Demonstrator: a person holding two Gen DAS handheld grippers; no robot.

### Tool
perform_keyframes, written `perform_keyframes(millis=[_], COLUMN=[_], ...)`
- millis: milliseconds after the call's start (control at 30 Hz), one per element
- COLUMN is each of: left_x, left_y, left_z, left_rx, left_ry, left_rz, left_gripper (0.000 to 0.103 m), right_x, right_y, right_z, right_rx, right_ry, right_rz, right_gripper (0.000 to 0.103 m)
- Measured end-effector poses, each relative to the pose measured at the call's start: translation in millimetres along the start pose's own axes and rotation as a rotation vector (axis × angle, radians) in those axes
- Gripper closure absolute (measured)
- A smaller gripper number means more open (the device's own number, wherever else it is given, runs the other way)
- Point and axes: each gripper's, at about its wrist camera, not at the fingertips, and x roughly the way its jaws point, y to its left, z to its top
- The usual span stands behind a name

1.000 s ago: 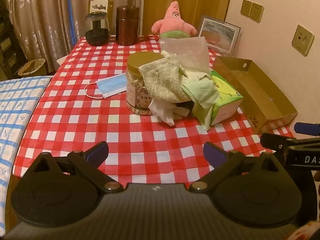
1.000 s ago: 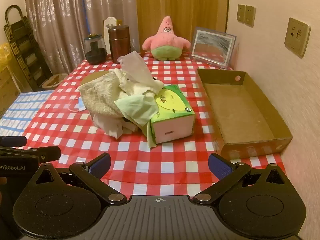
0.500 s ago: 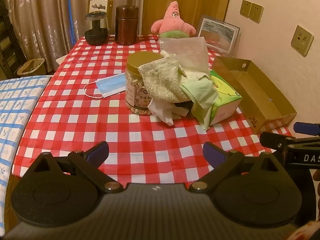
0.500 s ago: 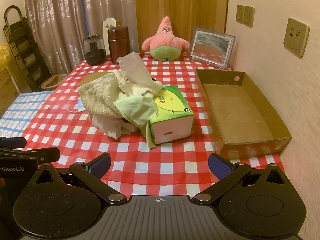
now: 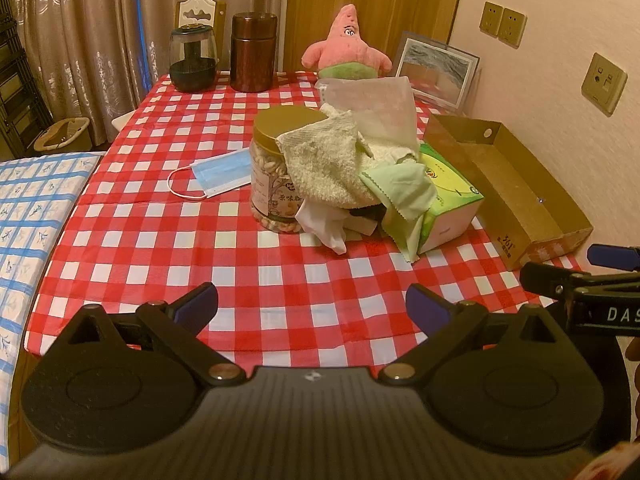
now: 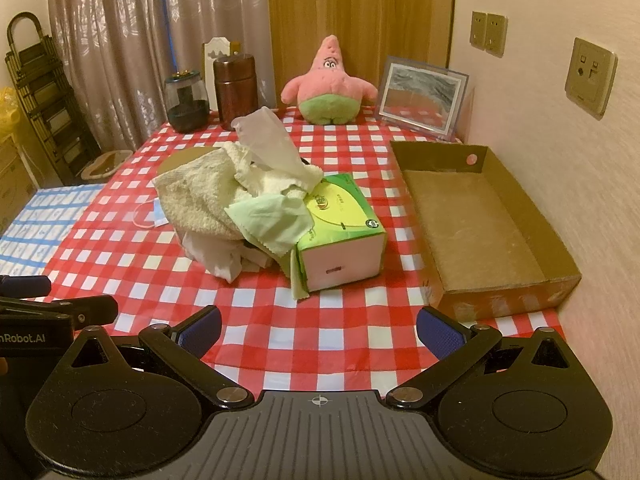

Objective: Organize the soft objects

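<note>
A heap of soft cloths lies mid-table: a cream towel (image 5: 328,164) (image 6: 200,196) draped over a snack jar (image 5: 272,184), a pale green cloth (image 5: 404,192) (image 6: 272,220), white rags (image 5: 324,224) and a clear plastic bag (image 6: 268,140). A blue face mask (image 5: 220,174) lies left of the jar. A pink star plush (image 5: 346,48) (image 6: 328,84) sits at the back. An empty cardboard tray (image 6: 480,216) (image 5: 516,184) stands at the right. My left gripper (image 5: 312,306) and right gripper (image 6: 318,326) are open and empty over the table's near edge.
A green tissue box (image 6: 344,228) lies beside the heap. A glass jar (image 5: 194,60), a brown canister (image 5: 253,52) and a framed picture (image 6: 420,96) stand at the back. The wall runs along the right. A blue checked surface (image 5: 32,208) lies to the left.
Both grippers have drawn back a little or tilted slightly; the scene has shifted only a touch. Nothing on the table has moved.
</note>
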Motion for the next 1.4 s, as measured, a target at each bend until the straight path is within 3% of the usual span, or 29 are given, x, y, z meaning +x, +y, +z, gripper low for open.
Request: perform_keyframes(millis=[1400], left_x=[0.4], left_y=[-1.1], left_z=[6.2], left_rx=[0.002], left_ry=[-0.002], left_rz=[-0.002], left_gripper=[0.003], right_x=[-0.4], right_y=[-1.3], right_z=[2.3], right_rx=[0.0], right_ry=[-0.005], right_rz=[-0.001], right_gripper=[0.0])
